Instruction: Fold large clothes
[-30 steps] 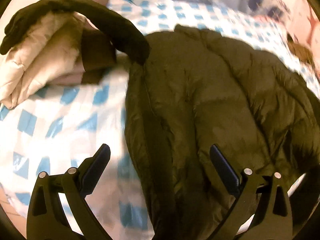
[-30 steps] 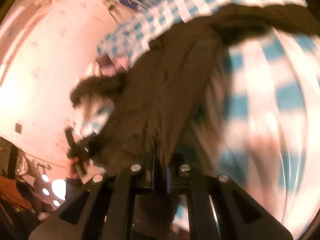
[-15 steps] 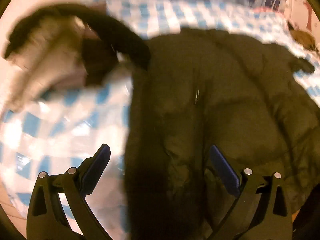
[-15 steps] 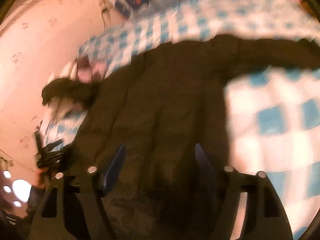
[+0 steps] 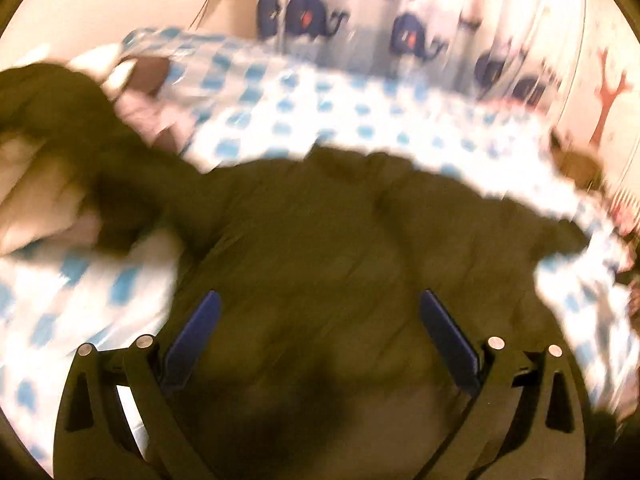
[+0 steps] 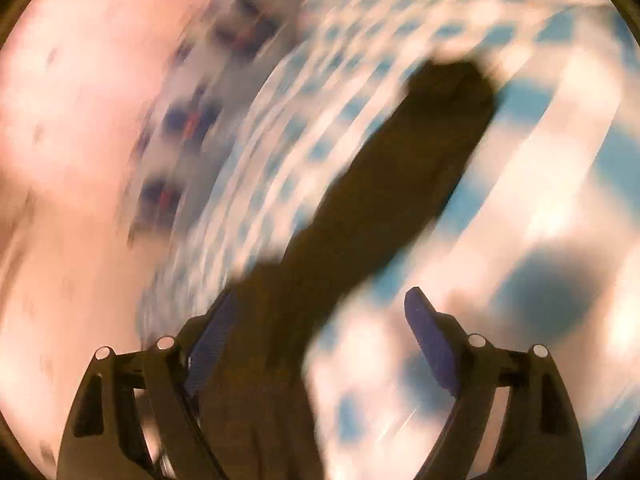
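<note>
Jacket: dark olive puffer jacket [image 5: 340, 248] spread flat on the blue-and-white checked bed [image 5: 304, 96] | Sleeve: one sleeve [image 6: 404, 184] stretched out over the checks | Left tool [image 5: 316, 320]: released, jaws wide above the jacket | Right tool [image 6: 320, 320]: jaws opening, sleeve base between them, unpinched | Both views blurred

1. The dark jacket [image 5: 340, 248] covered the middle of the checked bedsheet [image 5: 320, 104].
2. Folded pale clothes [image 5: 36, 184] blocked the left side.
3. Bare sheet lay beyond the jacket.
</note>
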Motion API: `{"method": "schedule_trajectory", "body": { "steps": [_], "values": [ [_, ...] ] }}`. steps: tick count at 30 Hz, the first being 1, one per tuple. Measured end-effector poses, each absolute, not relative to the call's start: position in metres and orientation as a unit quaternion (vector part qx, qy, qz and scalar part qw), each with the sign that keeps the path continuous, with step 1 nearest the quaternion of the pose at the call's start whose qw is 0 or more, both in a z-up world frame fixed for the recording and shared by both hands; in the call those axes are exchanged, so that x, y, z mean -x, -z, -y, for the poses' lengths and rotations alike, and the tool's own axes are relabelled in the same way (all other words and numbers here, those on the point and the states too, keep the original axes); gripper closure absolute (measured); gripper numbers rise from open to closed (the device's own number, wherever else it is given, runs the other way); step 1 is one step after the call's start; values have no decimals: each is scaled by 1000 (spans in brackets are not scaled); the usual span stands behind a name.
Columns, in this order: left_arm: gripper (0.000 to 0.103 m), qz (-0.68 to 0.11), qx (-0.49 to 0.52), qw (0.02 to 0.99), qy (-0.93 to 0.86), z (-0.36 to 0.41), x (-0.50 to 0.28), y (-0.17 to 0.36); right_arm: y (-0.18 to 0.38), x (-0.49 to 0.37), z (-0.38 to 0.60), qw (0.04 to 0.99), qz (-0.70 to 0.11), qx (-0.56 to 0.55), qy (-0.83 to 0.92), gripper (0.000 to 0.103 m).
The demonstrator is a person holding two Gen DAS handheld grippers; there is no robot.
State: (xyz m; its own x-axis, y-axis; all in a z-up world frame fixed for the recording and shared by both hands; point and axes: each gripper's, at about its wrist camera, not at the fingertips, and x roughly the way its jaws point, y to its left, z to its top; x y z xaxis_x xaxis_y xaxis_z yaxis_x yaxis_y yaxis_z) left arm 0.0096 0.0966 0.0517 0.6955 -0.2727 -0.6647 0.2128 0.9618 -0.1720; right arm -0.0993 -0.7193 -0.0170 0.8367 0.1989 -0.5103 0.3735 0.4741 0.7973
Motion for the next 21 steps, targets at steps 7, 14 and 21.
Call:
{"method": "schedule_trajectory", "body": {
  "steps": [7,14,21],
  "values": [
    [7,-360,126,906,187,-32,-65,-24,37,29,805,822,-313,-441,179,21],
    [7,-378,127,896,195,-15,-71,24,71,-6,820,831,-334,-411,168,66],
    [7,-375,131,899,187,-26,-75,17,9,3,777,859,-262,-425,111,89]
  ]
}}
